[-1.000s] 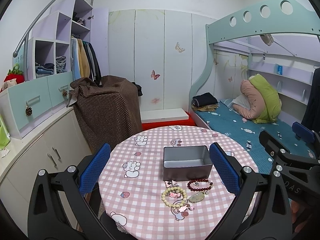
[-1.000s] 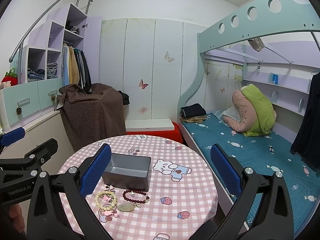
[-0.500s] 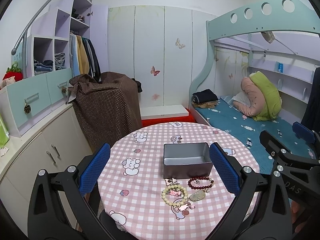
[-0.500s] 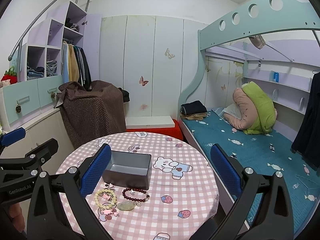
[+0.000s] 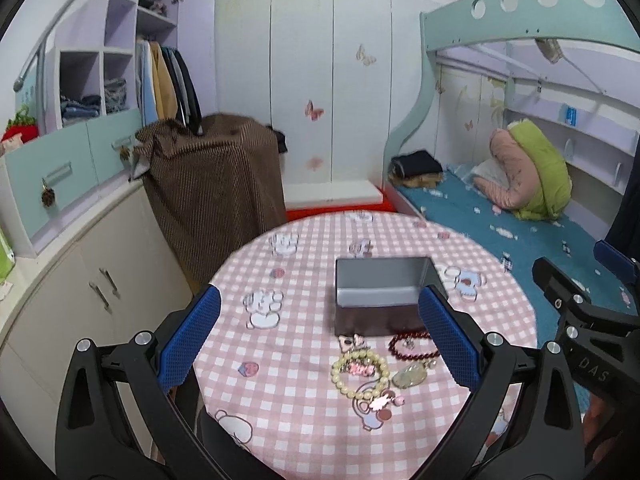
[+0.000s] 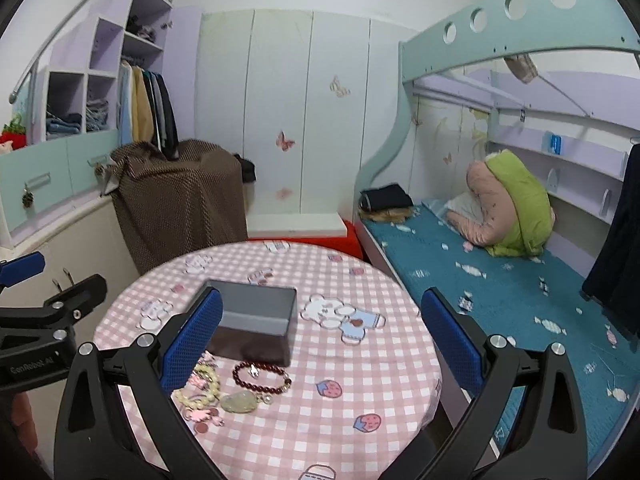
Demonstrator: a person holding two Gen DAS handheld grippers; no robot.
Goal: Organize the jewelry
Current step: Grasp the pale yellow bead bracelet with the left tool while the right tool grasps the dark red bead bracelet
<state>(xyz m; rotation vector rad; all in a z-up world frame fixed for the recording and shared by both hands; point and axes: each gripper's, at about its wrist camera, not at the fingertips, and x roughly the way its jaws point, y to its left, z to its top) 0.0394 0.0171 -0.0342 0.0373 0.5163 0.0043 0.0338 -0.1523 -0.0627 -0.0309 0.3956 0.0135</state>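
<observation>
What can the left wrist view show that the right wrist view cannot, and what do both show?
Only the left wrist view shows the whole cream bead bracelet and the inside of the grey box. Only the right wrist view shows the strawberry prints on the cloth's near right part and the dark garment hanging at the right. Both show the dark red bracelet, the pale pendant, the round table and the two open tools, left tool and right tool.

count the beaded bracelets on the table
2: a cream bracelet and a dark red bracelet, both on the tablecloth in front of the grey box. None visible inside it.
</observation>
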